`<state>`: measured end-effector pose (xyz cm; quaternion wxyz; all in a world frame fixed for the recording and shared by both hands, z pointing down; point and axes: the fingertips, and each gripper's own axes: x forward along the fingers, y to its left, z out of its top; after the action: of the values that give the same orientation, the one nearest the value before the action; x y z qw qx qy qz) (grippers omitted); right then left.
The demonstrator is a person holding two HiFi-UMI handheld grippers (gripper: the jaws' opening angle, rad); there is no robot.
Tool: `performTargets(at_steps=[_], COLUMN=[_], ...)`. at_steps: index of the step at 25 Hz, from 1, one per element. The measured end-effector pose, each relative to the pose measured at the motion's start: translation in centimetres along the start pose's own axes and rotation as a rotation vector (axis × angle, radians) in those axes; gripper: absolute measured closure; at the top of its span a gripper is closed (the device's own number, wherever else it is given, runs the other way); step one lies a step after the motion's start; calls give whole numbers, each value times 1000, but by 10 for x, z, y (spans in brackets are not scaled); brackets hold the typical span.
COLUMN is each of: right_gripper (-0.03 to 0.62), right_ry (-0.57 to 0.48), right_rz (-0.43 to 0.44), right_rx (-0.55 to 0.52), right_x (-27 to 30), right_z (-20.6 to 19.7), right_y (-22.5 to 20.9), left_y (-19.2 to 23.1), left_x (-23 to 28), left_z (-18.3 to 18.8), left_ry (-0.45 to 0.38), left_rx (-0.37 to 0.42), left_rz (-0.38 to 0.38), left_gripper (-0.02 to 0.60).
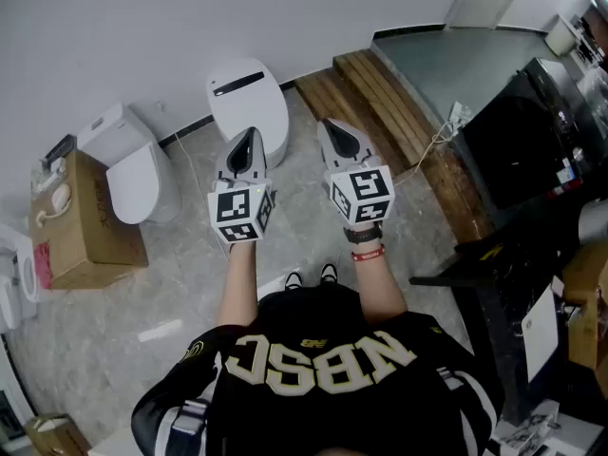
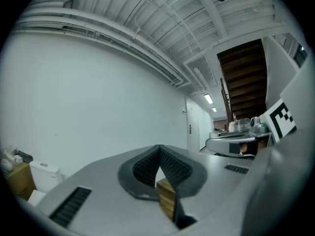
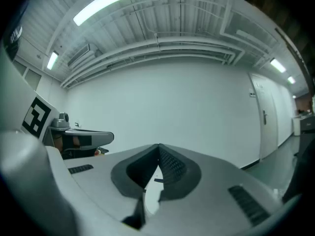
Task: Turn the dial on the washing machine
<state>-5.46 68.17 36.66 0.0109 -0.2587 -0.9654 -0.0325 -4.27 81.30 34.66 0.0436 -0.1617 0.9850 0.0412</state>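
Left gripper (image 1: 249, 137) and right gripper (image 1: 330, 127) closed; white appliance (image 1: 11, 278) cropped.

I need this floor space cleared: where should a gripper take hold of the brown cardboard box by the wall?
Grip the cardboard box by its thin top edge, coming from above. The top looks open, with items inside, and the body looks too wide for the jaws. The toilet crowds one side.
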Motion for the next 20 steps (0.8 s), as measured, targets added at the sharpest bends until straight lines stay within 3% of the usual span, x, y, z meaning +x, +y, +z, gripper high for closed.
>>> performTargets(at_steps=[8, 20], right_gripper=[586, 586], right_ry=[2, -32], right_rz=[33, -25], right_rx=[-4, 74], right_x=[13, -8], right_z=[4, -9], right_y=[-5, -112], left_y=[-3, -82], left_x=[14, 75], left_z=[0, -12], left_ry=[-2, -13], left_rx=[-22, 27], left_rz=[16, -19], left_gripper=[568, 568])
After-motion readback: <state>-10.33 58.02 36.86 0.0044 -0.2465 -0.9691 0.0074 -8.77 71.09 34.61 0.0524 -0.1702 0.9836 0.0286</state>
